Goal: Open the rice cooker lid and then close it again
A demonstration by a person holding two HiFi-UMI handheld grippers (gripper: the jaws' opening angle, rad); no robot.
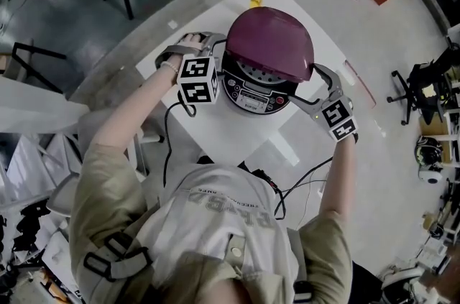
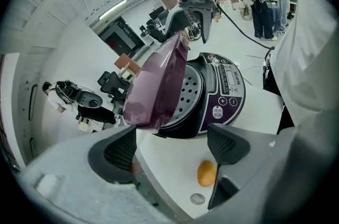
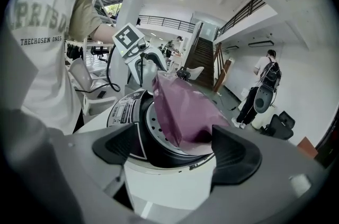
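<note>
**Rice cooker, lid part-raised: hazards and condition**

Hazards.
- Risking a slam or a spring-back: holding the glossy maroon domed lid with neither pair of tongs, so trusting the hinge alone to keep it half raised.
- Flanking the round black-and-silver rice cooker with the left tongs and the right tongs, both gaping wide, clamping nothing, and keeping the lid rim beyond the pads in each gripper view.
- Risking a pad skidding off the smooth curved shell by pressing off-centre or at a slant.
- Risking shoving the whole cooker across the white square surface by pushing sideways instead of downward, with nothing bracing the body.
- Risking knocking the small yellow-orange object lying on the surface just beside the left tongs.
- Risking a false close by stopping short of the front catch.

Condition.
- Sitting near the middle of the surface, between the two tongs, and turning the purple-trimmed control panel toward the person.
- Tilting up from the far side, with the front edge lifted clear of the body, neither fully raised nor shut.
- Showing a perforated silver-grey plate in the gap under the lid.
- Looking clean, glossy and undamaged as far as visible.
- Probably closing easily under light, centred downward pressure.
</note>
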